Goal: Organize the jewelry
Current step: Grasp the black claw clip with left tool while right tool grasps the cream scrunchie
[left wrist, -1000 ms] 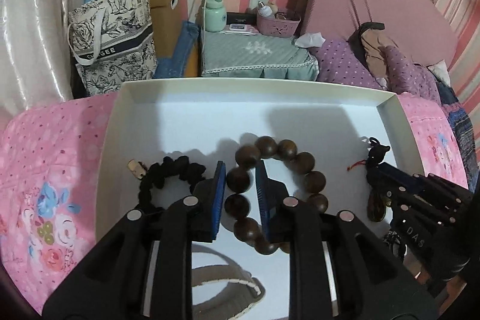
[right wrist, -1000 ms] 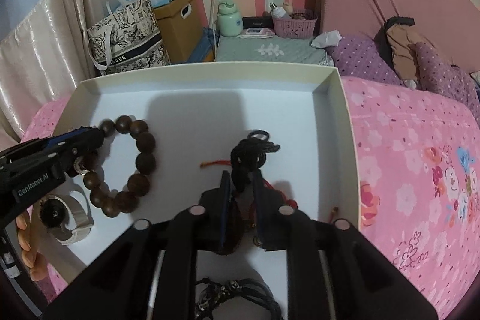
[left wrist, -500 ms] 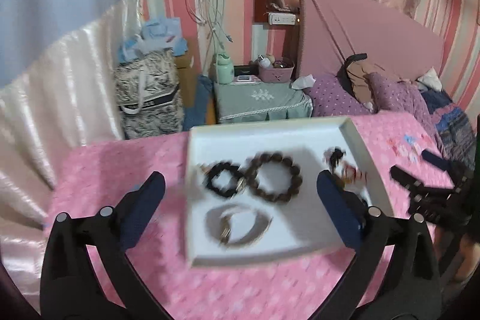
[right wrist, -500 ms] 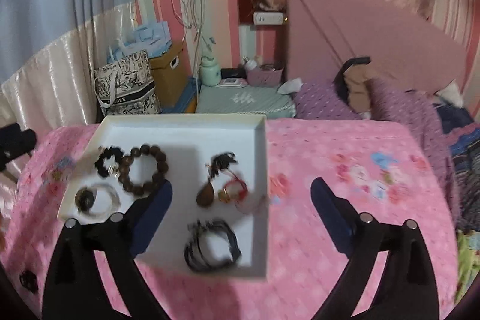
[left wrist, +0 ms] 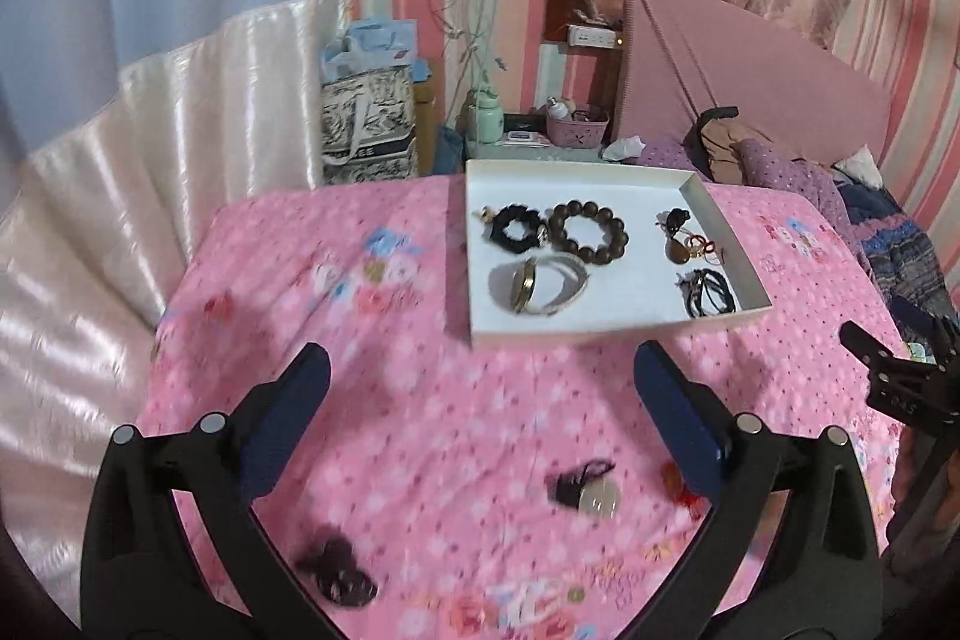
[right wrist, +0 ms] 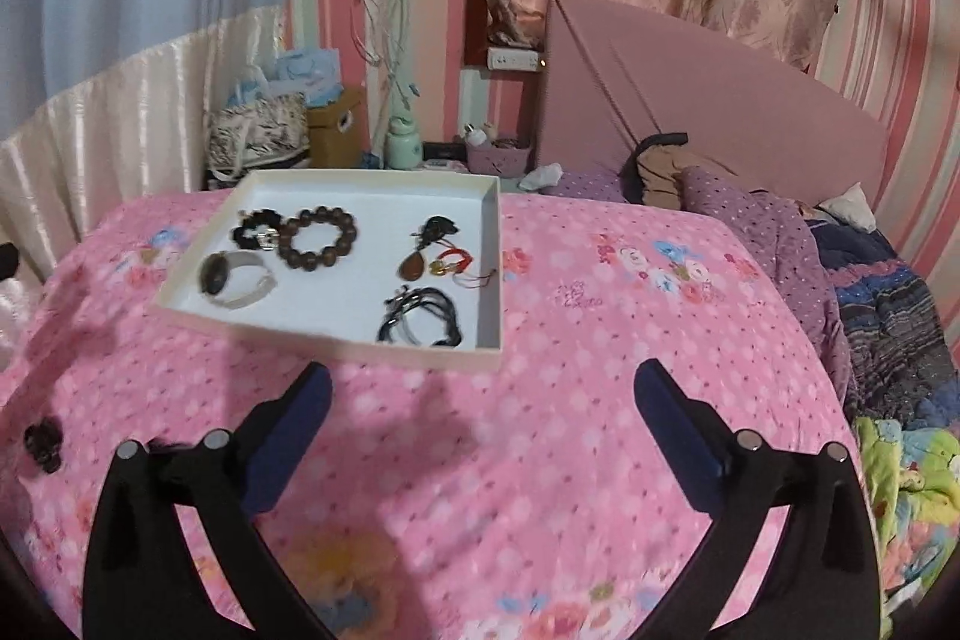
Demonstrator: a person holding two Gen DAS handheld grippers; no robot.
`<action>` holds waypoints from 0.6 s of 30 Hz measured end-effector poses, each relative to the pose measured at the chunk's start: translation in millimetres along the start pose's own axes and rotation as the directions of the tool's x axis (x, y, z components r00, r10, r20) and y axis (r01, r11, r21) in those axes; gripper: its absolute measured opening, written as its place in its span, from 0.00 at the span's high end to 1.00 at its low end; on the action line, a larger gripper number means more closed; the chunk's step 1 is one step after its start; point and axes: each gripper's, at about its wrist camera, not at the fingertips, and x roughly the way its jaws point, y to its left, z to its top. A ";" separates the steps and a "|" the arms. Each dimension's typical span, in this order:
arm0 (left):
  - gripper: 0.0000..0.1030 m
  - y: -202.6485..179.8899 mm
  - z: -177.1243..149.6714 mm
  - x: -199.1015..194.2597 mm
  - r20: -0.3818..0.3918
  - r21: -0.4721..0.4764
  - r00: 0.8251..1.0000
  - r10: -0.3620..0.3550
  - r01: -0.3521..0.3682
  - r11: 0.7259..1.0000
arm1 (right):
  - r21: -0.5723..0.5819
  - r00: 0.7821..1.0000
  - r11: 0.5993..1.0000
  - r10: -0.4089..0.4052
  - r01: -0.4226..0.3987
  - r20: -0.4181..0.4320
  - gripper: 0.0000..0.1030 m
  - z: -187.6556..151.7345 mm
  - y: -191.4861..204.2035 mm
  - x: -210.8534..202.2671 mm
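Observation:
A white tray [left wrist: 606, 334] lies on the pink bedspread and holds a wooden bead bracelet [left wrist: 591, 227], a black frilly bracelet [left wrist: 516, 229], a pale-strapped watch [left wrist: 537, 286], a brown pendant on red cord [left wrist: 684, 244] and black cord bracelets [left wrist: 711, 292]. Loose on the bedspread lie a dark cord with a pale pendant [left wrist: 585, 490] and a dark beaded piece [left wrist: 336, 574]. My left gripper [left wrist: 480, 376] hangs open and empty above them, short of the tray. In the right wrist view the tray [right wrist: 336, 349] lies ahead and to the left. The right gripper [right wrist: 483, 382] is opening its jaws, nothing between them.
Purple pillows [right wrist: 768, 214] and folded clothes [right wrist: 660, 166] lie against the pink headboard at the far right. Behind the bed stand a nightstand with a green bottle [left wrist: 487, 118], a patterned tote bag [left wrist: 369, 130] and a cream curtain [left wrist: 120, 148]. A colourful blanket [right wrist: 912, 478] lies at the right edge.
Both grippers let go of the jewelry in the tray, opened wide and drew back and up, so the tray now lies farther ahead. The bead bracelet and pendant stay in the tray.

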 end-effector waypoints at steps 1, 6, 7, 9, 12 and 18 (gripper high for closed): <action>0.03 1.0 -5.3 -4.7 0.006 0.001 1.000 0.005 -0.005 1.000 | 0.005 1.000 1.000 0.005 -0.005 0.005 0.02 -4.2 0.7 -5.8; 0.03 8.5 -31.1 -26.0 0.026 0.010 1.000 0.017 -0.018 1.000 | -0.012 0.999 0.999 0.032 -0.032 0.012 0.02 -24.8 10.7 -25.6; 0.03 9.8 -36.1 -28.3 0.027 0.009 0.999 0.024 -0.025 1.000 | -0.016 0.999 0.999 0.029 -0.029 0.012 0.02 -27.4 13.1 -27.5; 0.03 11.7 -43.8 -30.3 0.027 0.016 0.999 0.033 -0.033 0.999 | -0.027 1.000 0.999 0.018 -0.018 0.002 0.02 -35.0 18.3 -29.4; 0.03 14.2 -61.3 -30.2 0.027 0.038 0.997 0.070 -0.071 0.997 | -0.033 1.000 0.999 0.011 -0.011 -0.004 0.02 -49.2 23.6 -31.0; 0.03 24.8 -95.7 -16.6 -0.003 0.051 0.996 0.086 -0.086 0.995 | -0.015 0.998 1.000 -0.015 0.015 -0.054 0.02 -84.4 23.6 -17.5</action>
